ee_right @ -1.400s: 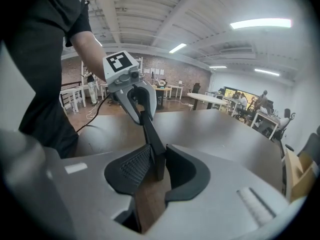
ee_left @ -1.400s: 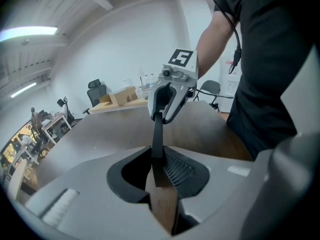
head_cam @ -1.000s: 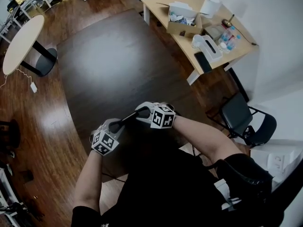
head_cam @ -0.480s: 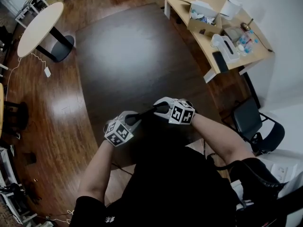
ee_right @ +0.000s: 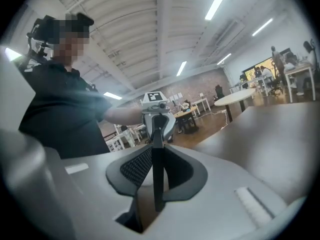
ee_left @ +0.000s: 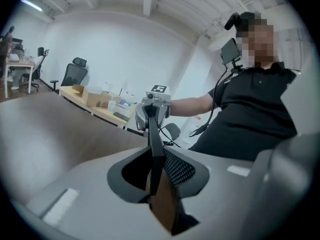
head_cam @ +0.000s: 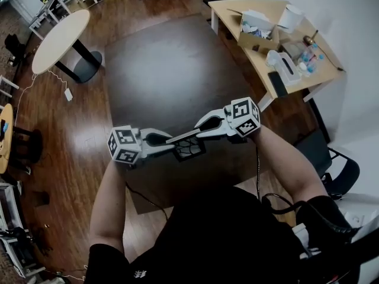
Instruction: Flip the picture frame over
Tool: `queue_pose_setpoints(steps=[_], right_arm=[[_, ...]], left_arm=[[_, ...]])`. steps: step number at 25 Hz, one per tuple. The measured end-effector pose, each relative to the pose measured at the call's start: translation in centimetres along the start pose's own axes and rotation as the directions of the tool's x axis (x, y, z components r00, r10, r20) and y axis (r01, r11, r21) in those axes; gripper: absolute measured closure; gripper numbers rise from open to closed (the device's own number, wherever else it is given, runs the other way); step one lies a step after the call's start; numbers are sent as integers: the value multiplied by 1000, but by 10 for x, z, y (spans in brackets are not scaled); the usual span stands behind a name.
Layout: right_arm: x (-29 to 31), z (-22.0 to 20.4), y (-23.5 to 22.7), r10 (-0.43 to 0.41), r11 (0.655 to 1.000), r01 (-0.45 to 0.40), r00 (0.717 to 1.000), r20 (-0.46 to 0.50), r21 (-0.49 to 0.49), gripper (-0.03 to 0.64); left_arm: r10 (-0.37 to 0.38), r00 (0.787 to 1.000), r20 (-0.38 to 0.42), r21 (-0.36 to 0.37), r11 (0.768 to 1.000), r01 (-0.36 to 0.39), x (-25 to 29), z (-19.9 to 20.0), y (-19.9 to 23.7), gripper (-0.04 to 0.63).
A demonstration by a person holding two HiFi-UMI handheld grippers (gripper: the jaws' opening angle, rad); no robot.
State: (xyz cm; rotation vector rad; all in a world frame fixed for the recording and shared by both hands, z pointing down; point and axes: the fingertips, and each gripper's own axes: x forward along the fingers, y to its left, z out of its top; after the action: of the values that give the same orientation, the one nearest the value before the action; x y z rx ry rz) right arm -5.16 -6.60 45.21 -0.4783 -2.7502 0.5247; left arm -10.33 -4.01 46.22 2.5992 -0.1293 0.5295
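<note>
The picture frame (head_cam: 185,142) is thin and dark and hangs in the air over the dark table (head_cam: 160,70), stretched between my two grippers. My left gripper (head_cam: 161,139) is shut on its left end. My right gripper (head_cam: 202,126) holds the right end, its jaws closing with the frame between them. The left gripper view shows the frame (ee_left: 156,149) edge-on, running from my left gripper (ee_left: 157,176) to the right gripper (ee_left: 152,111) opposite. In the right gripper view the frame (ee_right: 158,169) is also edge-on between the pads of my right gripper (ee_right: 157,179), and the left gripper (ee_right: 157,121) faces me.
A light wooden desk (head_cam: 296,70) with a cardboard box (head_cam: 256,27), bottles and small items stands at the upper right. A round table (head_cam: 59,40) is at the upper left. A black chair (head_cam: 331,167) sits at the right, by my arm.
Both grippers have risen from low over the table's near edge and moved apart. The frame came up with them and now hangs between them.
</note>
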Motion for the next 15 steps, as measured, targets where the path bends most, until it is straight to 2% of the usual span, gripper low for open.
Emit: queue_pose_setpoints(steps=[4, 8, 11, 13, 15], right_arm=[[-4, 16, -11, -51, 997, 52, 998, 23, -53, 545], [1, 7, -26, -129, 985, 128, 992, 1, -113, 543], [5, -8, -37, -171, 978, 164, 985, -39, -132, 537], [8, -16, -46, -218, 969, 207, 974, -68, -136, 531], [14, -26, -57, -280, 954, 265, 955, -102, -138, 525]], left_arm=[[69, 998, -7, 57, 996, -69, -9, 16, 13, 523], [193, 981, -32, 146, 972, -186, -9, 9, 32, 523], [250, 968, -29, 155, 958, -243, -2, -5, 41, 523], [301, 953, -25, 168, 941, -293, 2, -13, 49, 523], [364, 931, -37, 200, 915, -350, 4, -23, 59, 523]])
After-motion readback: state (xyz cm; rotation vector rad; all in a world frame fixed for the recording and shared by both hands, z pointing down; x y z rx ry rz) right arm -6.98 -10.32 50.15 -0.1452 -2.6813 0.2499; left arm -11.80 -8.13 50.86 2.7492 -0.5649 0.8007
